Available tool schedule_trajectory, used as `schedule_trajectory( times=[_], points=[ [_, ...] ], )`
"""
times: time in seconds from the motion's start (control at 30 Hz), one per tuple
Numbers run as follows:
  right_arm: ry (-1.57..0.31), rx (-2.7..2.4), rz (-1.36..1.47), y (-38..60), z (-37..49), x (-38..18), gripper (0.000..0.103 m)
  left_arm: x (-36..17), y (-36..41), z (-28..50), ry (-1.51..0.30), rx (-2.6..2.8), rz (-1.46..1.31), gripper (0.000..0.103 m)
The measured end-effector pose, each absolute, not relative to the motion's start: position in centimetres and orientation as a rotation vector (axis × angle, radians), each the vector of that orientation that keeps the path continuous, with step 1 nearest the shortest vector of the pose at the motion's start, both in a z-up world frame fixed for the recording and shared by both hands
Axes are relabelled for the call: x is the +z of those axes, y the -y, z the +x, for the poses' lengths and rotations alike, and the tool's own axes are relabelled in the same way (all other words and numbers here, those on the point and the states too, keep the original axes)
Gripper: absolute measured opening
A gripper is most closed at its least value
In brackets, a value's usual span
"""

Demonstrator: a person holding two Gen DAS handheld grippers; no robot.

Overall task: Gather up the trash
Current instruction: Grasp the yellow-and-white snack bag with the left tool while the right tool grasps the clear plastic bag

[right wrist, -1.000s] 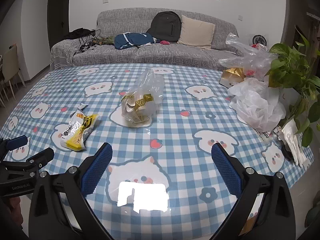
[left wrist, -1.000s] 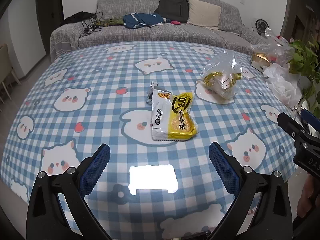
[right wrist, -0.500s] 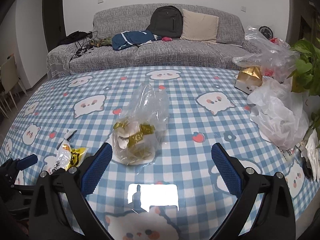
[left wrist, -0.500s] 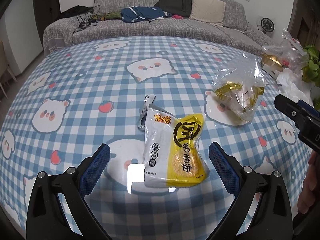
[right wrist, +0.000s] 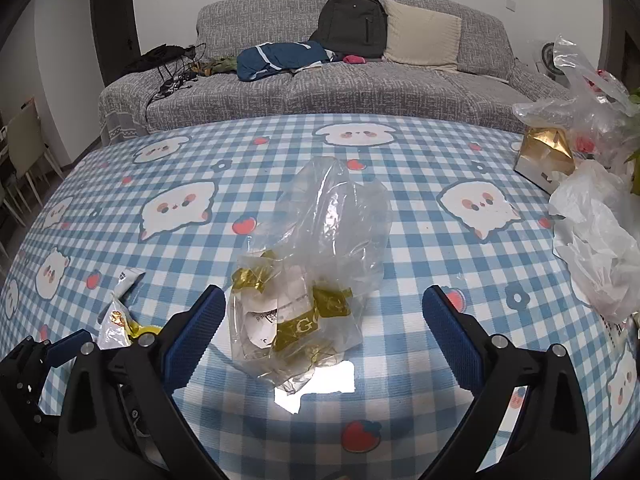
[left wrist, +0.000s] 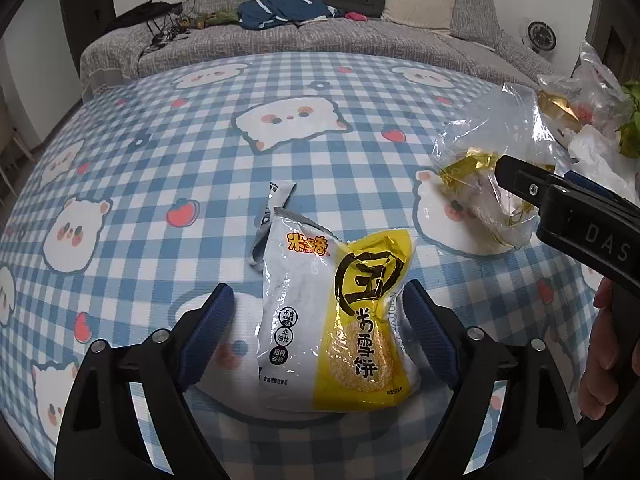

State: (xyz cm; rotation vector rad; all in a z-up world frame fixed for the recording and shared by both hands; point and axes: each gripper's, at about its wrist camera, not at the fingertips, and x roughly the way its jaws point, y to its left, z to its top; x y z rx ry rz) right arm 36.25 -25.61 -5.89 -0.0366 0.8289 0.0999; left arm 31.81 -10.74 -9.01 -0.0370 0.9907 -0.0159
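A white and yellow snack packet (left wrist: 336, 320) lies flat on the blue checked tablecloth (left wrist: 160, 152), with a torn wrapper strip (left wrist: 272, 208) at its far end. My left gripper (left wrist: 316, 320) is open, its blue pads on either side of the packet's near half. A clear plastic bag with gold wrappers inside (right wrist: 312, 280) stands to the right of the packet; it also shows in the left wrist view (left wrist: 488, 176). My right gripper (right wrist: 324, 320) is open around the bag's lower part. The packet (right wrist: 116, 324) shows at the left in the right wrist view.
At the table's right edge are a white plastic bag (right wrist: 596, 240), a gold and white box (right wrist: 544, 156) and a clear bag (right wrist: 580, 92), with plant leaves beside them. A grey sofa (right wrist: 360, 80) with a backpack, cushion and clothes stands behind the table.
Both grippers have moved forward and down. The left now straddles the snack packet and the right now straddles the clear bag. Both stayed open.
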Motion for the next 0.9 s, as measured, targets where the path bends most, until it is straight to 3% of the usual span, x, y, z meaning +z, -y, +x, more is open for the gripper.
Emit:
schedule_trajectory(
  times=[0.17, 0.37, 0.63, 0.7, 0.9],
  points=[
    [-0.872, 0.129, -0.017, 25.6, 36.8, -6.7, 0.075, -9.0, 11.2, 31.9, -0.985, 0.007, -0.021, 0.066],
    [-0.909, 0.157, -0.019, 25.2, 37.0, -7.3, 0.048, -9.0, 11.5, 32.1, -0.979, 0.016, -0.027, 0.056],
    [-0.924, 0.153, 0.003, 25.7, 37.0, -7.5, 0.014, -8.8, 11.3, 32.2, -0.974, -0.003, -0.049, 0.033],
    [-0.917, 0.153, 0.002, 25.9, 36.7, -7.2, 0.009, -8.8, 11.3, 32.1, -0.970, -0.010, -0.049, 0.031],
    [-0.908, 0.128, -0.019, 26.2, 35.7, -6.7, 0.008, -8.6, 11.0, 31.5, -0.966, -0.016, -0.073, 0.029]
  ],
)
